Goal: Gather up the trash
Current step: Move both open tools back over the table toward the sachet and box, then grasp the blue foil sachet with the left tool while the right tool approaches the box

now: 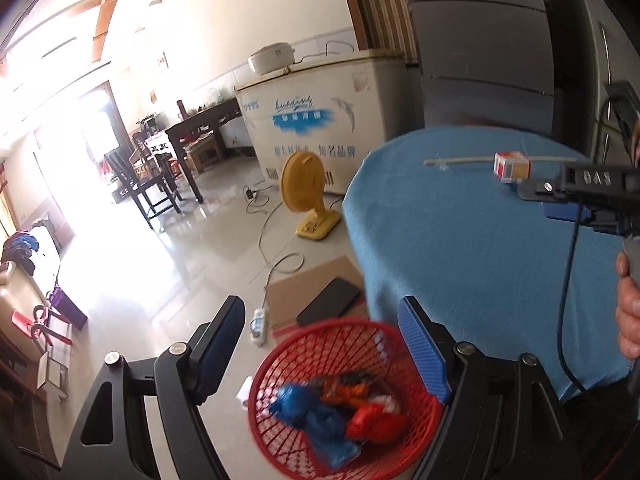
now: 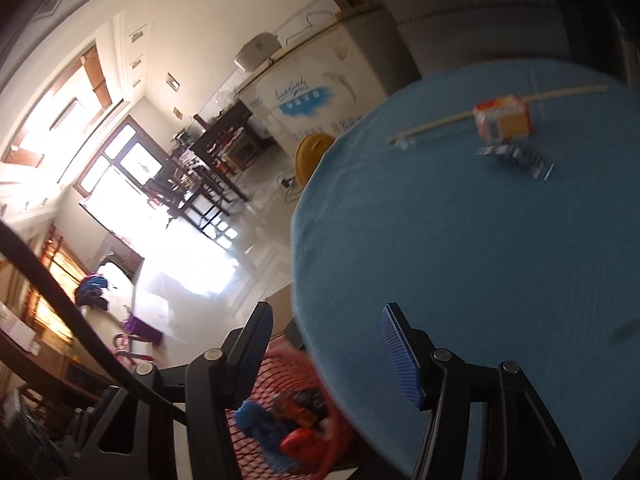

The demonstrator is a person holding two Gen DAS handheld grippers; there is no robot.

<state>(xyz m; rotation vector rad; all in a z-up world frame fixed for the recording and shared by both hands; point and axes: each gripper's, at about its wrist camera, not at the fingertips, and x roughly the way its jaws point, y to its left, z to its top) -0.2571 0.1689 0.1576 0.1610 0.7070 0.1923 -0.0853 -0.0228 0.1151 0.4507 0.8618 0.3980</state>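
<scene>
Both tongs are empty w/ jaws apart: left tongs point(image 1: 320, 356) hang over the red basket point(image 1: 280, 364), which sits on the floor just beside the table point(image 1: 460, 240), and nothing is btwn the blue pads; right tongs point(image 2: 326, 356) are spread too, straddling the table edge, nothing btwn them either. Progress, judged from what lies where: part done. Basket already holds several bits of trash, i.e. a crumpled blue wrapper point(image 1: 308, 416), a red piece point(image 1: 374, 424) and something orange-and-dark point(image 1: 344, 390), all blurred so can't say exactly what they are. Left on the blue cloth: a small orange-and-white carton point(image 2: 502, 120) near the far side, a long pale stick point(image 2: 432, 122) running behind and touching or nearly touching it (can't tell which), and a flat crinkly blue-and-silver wrapper point(image 2: 516, 158) just in front of the carton. So approx. three items to go, all well apart from both tongs, on the far part of the table. Near part of the cloth looks bare. Next step prob. a reach across for the carton or wrapper; the stick is thin and lies flat, likely the fiddliest to pinch. In the left view the right tool sits above the cloth near the carton, not touching it as far as I can see.
</scene>
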